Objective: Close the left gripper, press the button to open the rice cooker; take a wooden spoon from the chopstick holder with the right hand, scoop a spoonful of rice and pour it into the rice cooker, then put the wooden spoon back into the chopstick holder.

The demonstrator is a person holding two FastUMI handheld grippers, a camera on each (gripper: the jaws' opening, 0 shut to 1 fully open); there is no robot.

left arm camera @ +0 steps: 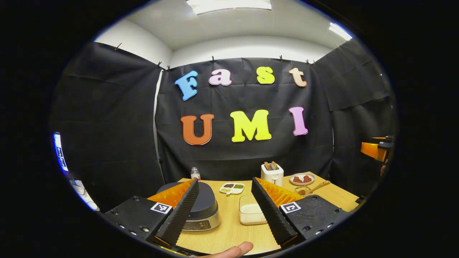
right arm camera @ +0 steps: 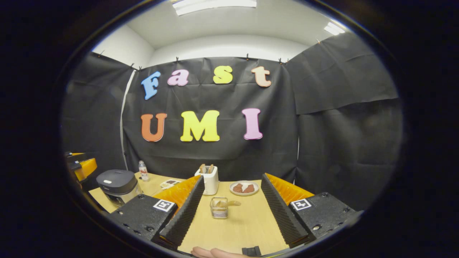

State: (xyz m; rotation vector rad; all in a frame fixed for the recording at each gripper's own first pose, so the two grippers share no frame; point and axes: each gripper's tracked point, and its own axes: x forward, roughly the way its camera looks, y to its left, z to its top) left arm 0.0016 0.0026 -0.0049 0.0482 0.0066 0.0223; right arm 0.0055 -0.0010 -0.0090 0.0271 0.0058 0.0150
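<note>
Left gripper (left arm camera: 224, 209) held above table edge, fingers spread wide, nothing between — right gripper (right arm camera: 231, 211) likewise wide, empty. Rice cooker (left arm camera: 200, 206) front-left, lid down. Rice tub (left arm camera: 251, 211) just beside it. Chopstick holder (right arm camera: 219, 208) mid-table, wooden spoon (right arm camera: 227, 203) leaning inside. Risk — spread fingers straddle button, missing it.

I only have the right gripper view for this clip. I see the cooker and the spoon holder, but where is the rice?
Observer: In the left gripper view, a clear rice container sits on the table just right of the rice cooker.
Operator: Is the left claw closed for the button press?
Observer: No. The left claw is wide open, and the cooker's front panel and the container show between its fingers.
</note>
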